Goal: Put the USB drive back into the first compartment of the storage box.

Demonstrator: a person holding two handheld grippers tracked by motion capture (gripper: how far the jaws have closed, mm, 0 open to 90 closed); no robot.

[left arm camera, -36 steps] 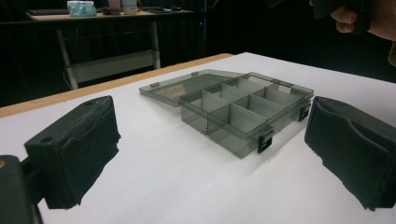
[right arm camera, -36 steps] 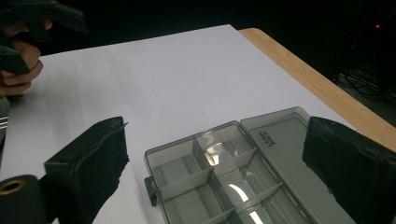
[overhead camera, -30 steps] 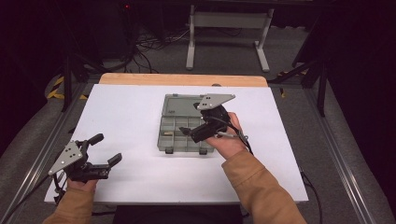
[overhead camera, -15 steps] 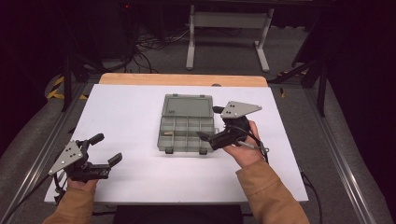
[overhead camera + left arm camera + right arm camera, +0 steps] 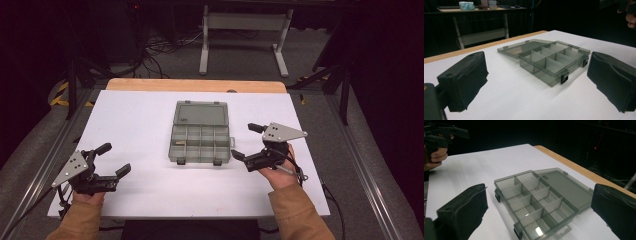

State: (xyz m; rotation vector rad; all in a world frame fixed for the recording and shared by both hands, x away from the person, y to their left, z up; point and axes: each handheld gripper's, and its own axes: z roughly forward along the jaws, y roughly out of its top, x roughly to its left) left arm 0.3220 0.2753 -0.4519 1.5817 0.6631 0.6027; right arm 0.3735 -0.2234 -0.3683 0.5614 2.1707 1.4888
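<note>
A smoky-grey plastic organizer box (image 5: pixel 201 145) stands in the middle of the white table (image 5: pixel 135 120), its lid (image 5: pixel 201 113) folded flat toward the far side. Its divided compartments look empty in the left gripper view (image 5: pixel 554 62) and the right gripper view (image 5: pixel 534 202). My right gripper (image 5: pixel 245 141) is held open just right of the box, jaws pointing at it and apart from it. My left gripper (image 5: pixel 114 159) is open at the near left, well short of the box. Nothing is between either pair of jaws.
A wooden strip (image 5: pixel 195 85) runs along the table's far edge. Beyond it, a metal stand (image 5: pixel 245 35) and cables (image 5: pixel 160 47) sit on the floor. White table surface lies all around the box. The other hand (image 5: pixel 435 153) shows far off in the right gripper view.
My right gripper has drawn back from over the box to its right side, nearer the person. The left gripper and the box have stayed put.
</note>
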